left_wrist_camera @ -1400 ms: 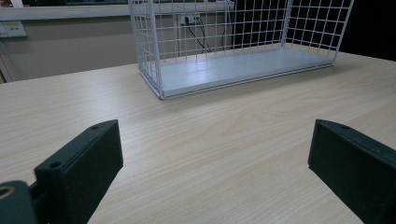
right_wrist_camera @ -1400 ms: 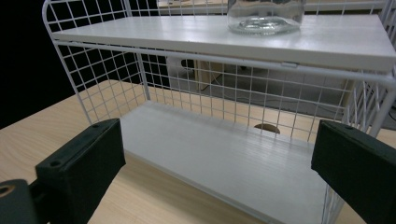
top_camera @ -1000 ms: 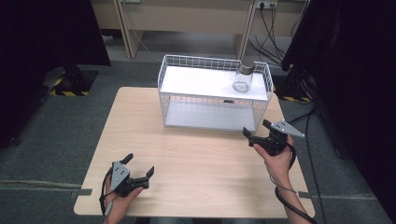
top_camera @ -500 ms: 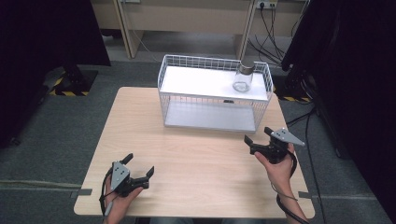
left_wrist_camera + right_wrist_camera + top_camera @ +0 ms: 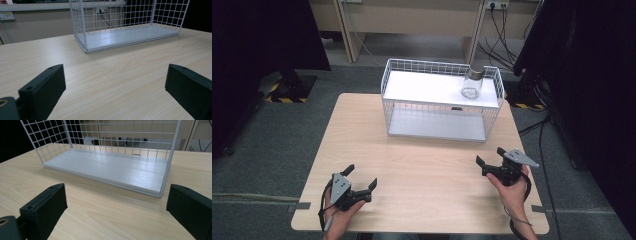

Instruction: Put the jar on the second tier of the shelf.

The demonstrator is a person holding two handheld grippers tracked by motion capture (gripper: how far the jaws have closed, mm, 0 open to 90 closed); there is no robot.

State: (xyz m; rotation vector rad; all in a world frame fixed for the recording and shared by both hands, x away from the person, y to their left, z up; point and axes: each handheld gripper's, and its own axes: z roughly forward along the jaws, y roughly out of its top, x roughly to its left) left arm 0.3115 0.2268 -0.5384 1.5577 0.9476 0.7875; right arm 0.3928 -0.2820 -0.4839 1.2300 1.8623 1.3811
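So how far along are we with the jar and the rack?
Looks near the end or between steps. Done: the jar stands upright on the top shelf of the wire rack, at its right end. In hand: nothing; the left gripper and right gripper are both open over the table, near its front edge. Left: the lower shelf is bare; nothing else waits on the table.

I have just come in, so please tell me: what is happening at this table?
A person holds a tool in each hand near the table's front edge. The left tool and the right tool are both open and hold nothing. A white wire rack stands at the far side, and a glass jar sits on its upper shelf, at the right end.
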